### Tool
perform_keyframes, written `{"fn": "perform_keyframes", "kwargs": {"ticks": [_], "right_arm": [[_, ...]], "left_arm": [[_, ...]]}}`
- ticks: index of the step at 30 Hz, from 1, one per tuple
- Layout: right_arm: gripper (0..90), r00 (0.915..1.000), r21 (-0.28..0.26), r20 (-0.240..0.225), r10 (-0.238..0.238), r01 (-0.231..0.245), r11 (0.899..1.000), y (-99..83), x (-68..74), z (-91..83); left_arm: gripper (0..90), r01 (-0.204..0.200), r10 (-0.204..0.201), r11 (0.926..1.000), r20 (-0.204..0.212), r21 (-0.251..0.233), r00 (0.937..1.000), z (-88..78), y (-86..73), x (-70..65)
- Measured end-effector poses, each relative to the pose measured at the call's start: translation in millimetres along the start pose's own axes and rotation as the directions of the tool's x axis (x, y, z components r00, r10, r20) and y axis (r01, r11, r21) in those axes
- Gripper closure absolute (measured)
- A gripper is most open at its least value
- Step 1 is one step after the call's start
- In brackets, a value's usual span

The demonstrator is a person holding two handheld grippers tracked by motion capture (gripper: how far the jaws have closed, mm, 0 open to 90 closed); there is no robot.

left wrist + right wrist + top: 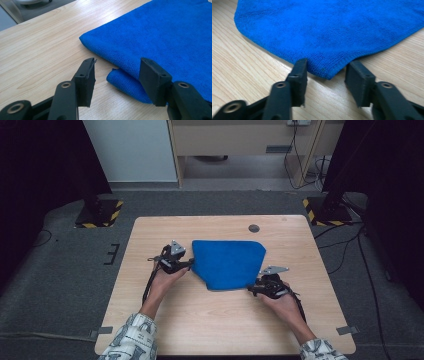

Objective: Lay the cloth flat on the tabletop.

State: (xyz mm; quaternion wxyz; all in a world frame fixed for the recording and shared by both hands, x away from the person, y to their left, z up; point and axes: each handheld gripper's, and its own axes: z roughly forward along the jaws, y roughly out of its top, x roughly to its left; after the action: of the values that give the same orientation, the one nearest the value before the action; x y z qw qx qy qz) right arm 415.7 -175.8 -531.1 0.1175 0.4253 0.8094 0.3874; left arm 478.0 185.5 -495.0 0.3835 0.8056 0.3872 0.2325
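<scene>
At the bottom of the high view, two forearms in patterned sleeves come in and each hand holds a tool. The left tool [189, 263] sits at the left edge of the blue cloth [227, 262], a little left of the frame's centre. In the left gripper view its jaws are spread, with a folded corner of the cloth [160, 37] between them, but the pads do not press on it. The right tool [251, 289] is at the lower right corner of the cloth. In the right gripper view its jaws are also spread, and the pointed corner of the cloth [329, 32] lies between them, not pinched.

The cloth lies folded and flat in the middle of the wooden surface [210, 330]. I think the risk is that a tool closes on only the top layer, or slides over the thin edge and catches nothing; then the fold may open or the cloth may be dragged out of shape.

Farther away, near the upper edge of the surface, there is a small dark round cap [254, 228]. It is well apart from the cloth and blocks nothing. Beyond the surface, cables [345, 250] lie on the grey floor.
</scene>
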Motion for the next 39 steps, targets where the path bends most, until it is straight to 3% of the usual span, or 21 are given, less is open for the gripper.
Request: {"fn": "perform_keyframes", "kwargs": {"ticks": [2, 3, 5, 6, 8, 11, 17, 27, 32, 39], "right_arm": [[61.3, 1.0000, -0.001, -0.004, -0.006, 0.006, 1.000, 0.2, -0.2, 0.4], [70.3, 0.9997, -0.011, -0.017, -0.015, 0.015, 1.000, 1.2, 0.1, 1.2], [73.9, 0.9996, -0.018, -0.020, -0.021, 0.021, 1.000, 1.9, 0.3, 1.6], [82.3, 0.9990, -0.031, -0.029, -0.034, 0.033, 0.999, 4.6, 1.6, 1.9], [85.4, 0.9986, -0.049, -0.035, -0.039, 0.038, 0.998, 7.9, 4.2, 0.4], [86.1, 0.9976, -0.060, -0.037, -0.059, 0.057, 0.997, 11.3, 5.7, -1.8], [86.4, 0.9992, -0.120, -0.028, -0.027, 0.024, 0.992, 22.8, -0.2, -19.5], [86.4, 1.0000, -0.101, -0.002, 0.002, -0.002, 0.995, 17.1, -11.3, -20.9], [86.4, 1.0000, -0.095, -0.004, 0.000, -0.001, 0.995, 16.8, -11.3, -19.5], [86.4, 1.0000, -0.095, -0.004, 0.006, -0.006, 0.995, 16.8, -11.2, -18.6]], "left_arm": [[46.7, 0.002, -0.002, 1.0000, 0.000, -0.004, 1.0000, -1.2, -0.1, -0.1], [46.8, -0.002, 0.002, 1.0000, 0.000, -0.006, 1.0000, -3.7, -0.4, 0.2], [46.8, -0.005, 0.005, 1.0000, 0.000, -0.005, 1.0000, -4.7, -0.6, 0.6], [47.1, -0.008, 0.008, 0.9999, -0.003, -0.008, 1.0000, -5.9, -1.3, 1.7], [47.9, -0.012, 0.012, 0.9999, -0.012, -0.005, 0.9998, -6.4, -2.3, 3.7], [48.7, -0.006, 0.006, 1.0000, -0.013, -0.002, 0.9999, -6.5, -3.5, 6.8], [52.0, 0.001, -0.001, 0.9999, -0.004, 0.015, 1.0000, -3.5, -8.7, 9.6], [51.8, 0.027, -0.031, 0.9979, 0.066, 0.059, 0.9974, 15.7, -15.9, 7.1], [42.1, 0.030, -0.037, 0.9971, 0.108, 0.070, 0.9935, 23.4, -17.9, 5.2], [41.5, 0.004, -0.018, 0.9950, 0.136, 0.099, 0.9906, 30.3, -20.5, -0.8]]}}
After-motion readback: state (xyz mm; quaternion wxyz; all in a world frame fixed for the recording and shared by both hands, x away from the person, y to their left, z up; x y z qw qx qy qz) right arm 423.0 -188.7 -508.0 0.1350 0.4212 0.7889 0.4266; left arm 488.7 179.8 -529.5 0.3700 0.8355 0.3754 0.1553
